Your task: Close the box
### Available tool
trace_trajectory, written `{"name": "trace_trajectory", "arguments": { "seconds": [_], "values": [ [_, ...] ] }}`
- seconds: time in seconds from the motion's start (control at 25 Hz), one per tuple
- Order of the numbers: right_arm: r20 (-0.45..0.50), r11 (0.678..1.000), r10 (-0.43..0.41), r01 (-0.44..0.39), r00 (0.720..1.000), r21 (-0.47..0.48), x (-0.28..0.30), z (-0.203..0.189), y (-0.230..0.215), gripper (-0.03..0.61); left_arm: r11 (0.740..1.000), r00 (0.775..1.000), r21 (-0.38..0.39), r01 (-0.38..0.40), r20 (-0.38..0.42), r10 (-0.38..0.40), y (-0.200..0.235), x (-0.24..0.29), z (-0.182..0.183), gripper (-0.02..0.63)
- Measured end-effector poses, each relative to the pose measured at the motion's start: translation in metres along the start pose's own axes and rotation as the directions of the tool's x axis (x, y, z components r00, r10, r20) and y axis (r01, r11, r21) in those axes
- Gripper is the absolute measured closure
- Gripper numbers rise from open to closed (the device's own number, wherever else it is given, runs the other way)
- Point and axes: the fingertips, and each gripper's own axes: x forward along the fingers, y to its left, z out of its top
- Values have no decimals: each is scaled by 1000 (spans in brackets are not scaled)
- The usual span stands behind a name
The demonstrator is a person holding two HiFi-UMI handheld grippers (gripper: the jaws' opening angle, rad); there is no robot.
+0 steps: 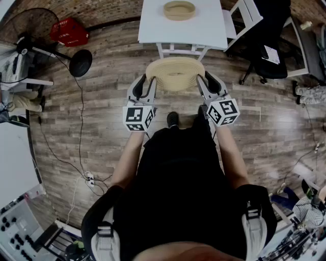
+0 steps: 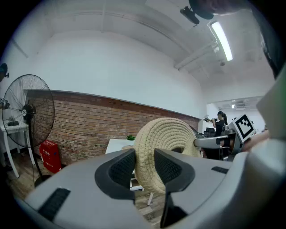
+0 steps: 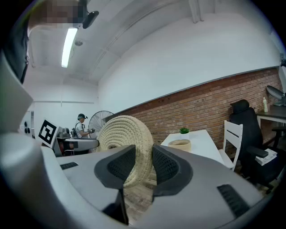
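1. A white table (image 1: 153, 25) stood on the far side of the room.
2. A round woven box (image 1: 179, 9) sat open-topped on the table, and a small green plant (image 3: 184, 130) stood behind it near the table's far edge.
3. The table rested on a wood-plank floor (image 1: 102, 117).
4. On the far left of the floor stood a fan (image 1: 80, 62), with a red basket (image 1: 69, 31) just beyond it.
5. Right of the table stood a white chair (image 1: 242, 18), with a black office chair (image 1: 265, 61) nearer.
6. At the near left lay a power strip (image 1: 90, 179), with a cable (image 1: 81, 117) trailing toward the fan.
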Motion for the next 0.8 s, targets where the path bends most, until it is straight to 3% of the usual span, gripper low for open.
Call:
{"name": "trace_trajectory", "arguments": {
  "seconds": [0.8],
  "values": [
    [19,1000,-2,2,1000,8,3,-3,3,464,1000,1000,6,9,6,-9,6,1,-2,471]
  ]
}}
